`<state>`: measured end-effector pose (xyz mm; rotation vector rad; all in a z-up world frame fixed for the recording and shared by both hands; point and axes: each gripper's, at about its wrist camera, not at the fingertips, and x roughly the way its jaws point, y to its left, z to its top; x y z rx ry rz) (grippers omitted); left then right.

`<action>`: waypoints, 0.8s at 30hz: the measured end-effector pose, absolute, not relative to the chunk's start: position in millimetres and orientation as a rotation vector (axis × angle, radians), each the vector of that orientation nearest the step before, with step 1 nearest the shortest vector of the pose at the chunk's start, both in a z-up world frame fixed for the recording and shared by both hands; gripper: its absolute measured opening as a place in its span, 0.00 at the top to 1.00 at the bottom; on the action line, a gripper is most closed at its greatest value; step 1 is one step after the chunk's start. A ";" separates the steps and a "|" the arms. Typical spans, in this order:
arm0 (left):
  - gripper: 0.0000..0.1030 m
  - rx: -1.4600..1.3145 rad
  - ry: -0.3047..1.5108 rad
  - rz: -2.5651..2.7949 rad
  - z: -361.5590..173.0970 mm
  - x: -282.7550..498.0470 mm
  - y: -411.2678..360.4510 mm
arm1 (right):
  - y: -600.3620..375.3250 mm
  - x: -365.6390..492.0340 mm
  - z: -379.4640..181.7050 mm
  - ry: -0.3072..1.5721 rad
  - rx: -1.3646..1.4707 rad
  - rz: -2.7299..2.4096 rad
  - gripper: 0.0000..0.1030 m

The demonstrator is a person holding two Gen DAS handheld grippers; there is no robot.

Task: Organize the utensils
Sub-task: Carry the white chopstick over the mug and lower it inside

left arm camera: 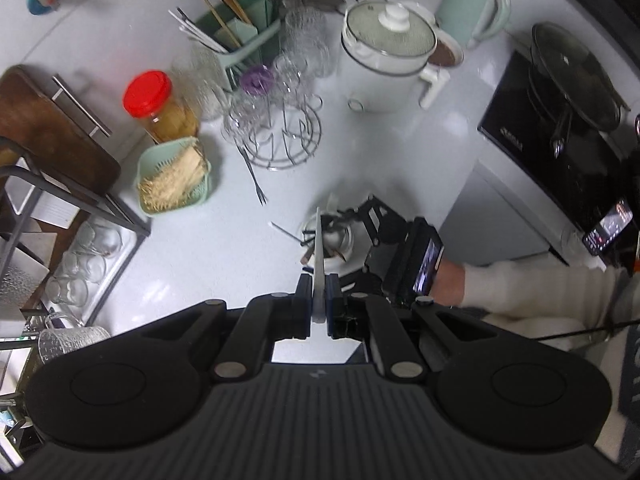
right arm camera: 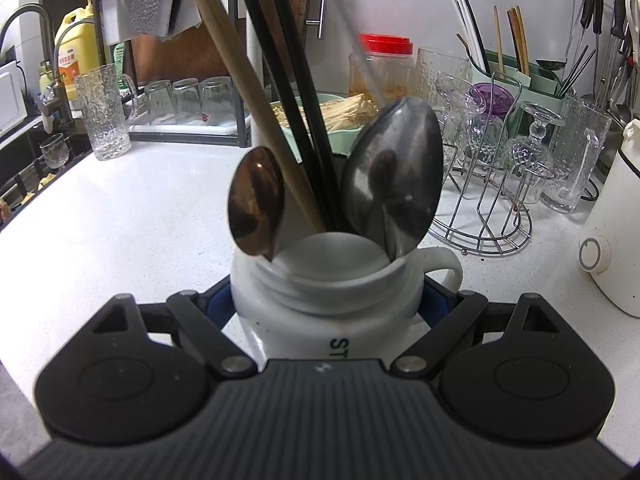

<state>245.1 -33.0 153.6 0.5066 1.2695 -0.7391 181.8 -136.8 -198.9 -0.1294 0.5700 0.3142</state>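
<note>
Right gripper [right arm camera: 326, 304] clamps a white mug [right arm camera: 320, 300] holding spoons and chopsticks; left gripper [left arm camera: 319, 300], above the mug, pinches a pale utensil [left arm camera: 319, 264].

Black ribbed left claw [left arm camera: 319, 300] with blue pads and silver rivets; cream sleeve [left arm camera: 532, 288] beyond.

The white mug [right arm camera: 326, 304] bears green letters "ST" low on its wall; the rest of the word is hidden behind the tongs' body. The yellow bottle [right arm camera: 76, 52] carries an orange label with characters too small to read. A pale logo on the black cooktop [left arm camera: 516, 142] is too blurred to read.
</note>
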 end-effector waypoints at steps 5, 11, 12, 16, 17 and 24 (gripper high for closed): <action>0.93 0.536 1.307 -0.741 144.0 248.9 -37.7 | -137.1 180.8 -198.8 0.568 -0.131 0.318 0.11; 0.93 0.579 1.318 -0.755 147.5 248.9 -46.2 | -136.8 180.8 -198.9 0.567 -0.129 0.316 0.11; 0.93 0.587 1.318 -0.756 146.5 249.4 -48.2 | -136.9 180.8 -199.0 0.567 -0.129 0.316 0.11; 0.93 0.600 1.338 -0.757 137.9 251.6 -53.4 | -137.0 180.8 -199.0 0.568 -0.129 0.316 0.11; 0.93 0.613 1.339 -0.760 135.6 251.4 -55.1 | -136.7 180.8 -198.9 0.567 -0.128 0.315 0.11; 0.93 0.650 1.339 -0.776 121.5 258.4 -70.5 | -136.0 178.9 -198.6 0.563 -0.124 0.309 0.11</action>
